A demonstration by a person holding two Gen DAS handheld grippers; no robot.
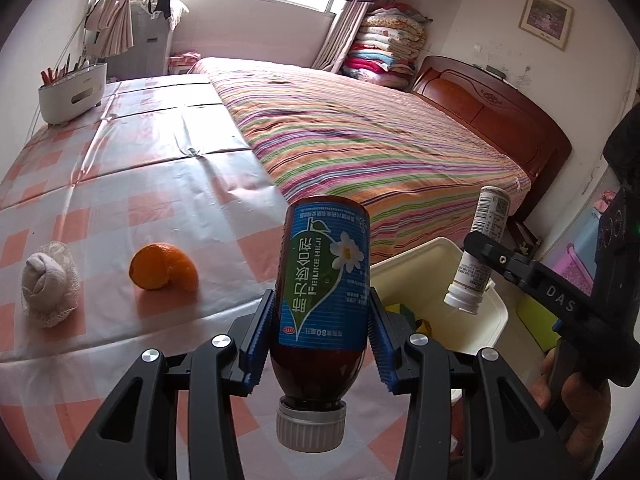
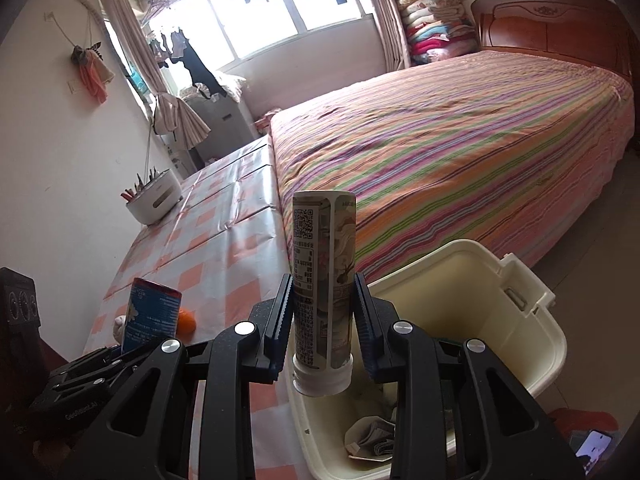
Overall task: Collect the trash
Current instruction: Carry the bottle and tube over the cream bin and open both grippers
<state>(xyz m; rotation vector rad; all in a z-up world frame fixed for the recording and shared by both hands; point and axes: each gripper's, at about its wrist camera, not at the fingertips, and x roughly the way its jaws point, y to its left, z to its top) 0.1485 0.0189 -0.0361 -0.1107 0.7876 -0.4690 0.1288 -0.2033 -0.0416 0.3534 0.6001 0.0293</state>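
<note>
My left gripper [image 1: 322, 294] is shut on a brown medicine bottle [image 1: 324, 264] with a blue label, its white cap toward the camera, held above the table's near edge. The same bottle [image 2: 152, 312] shows at the lower left of the right wrist view. My right gripper [image 2: 323, 280] is shut on a slim white bottle [image 2: 324, 240] with a printed label, cap toward the camera, over the open cream bin [image 2: 532, 308]. In the left wrist view that white bottle [image 1: 480, 248] hangs tilted above the bin [image 1: 492, 320]. An orange peel [image 1: 164, 266] and a white net-wrapped lump [image 1: 48, 288] lie on the table.
The table [image 1: 160, 184] has a pink checked plastic cloth and meets a striped bed [image 1: 380, 140] on its right. A white utensil holder [image 1: 72, 92] stands at the table's far left. Crumpled paper [image 2: 372, 436] lies in the bin. A hand [image 1: 576, 400] grips the right tool.
</note>
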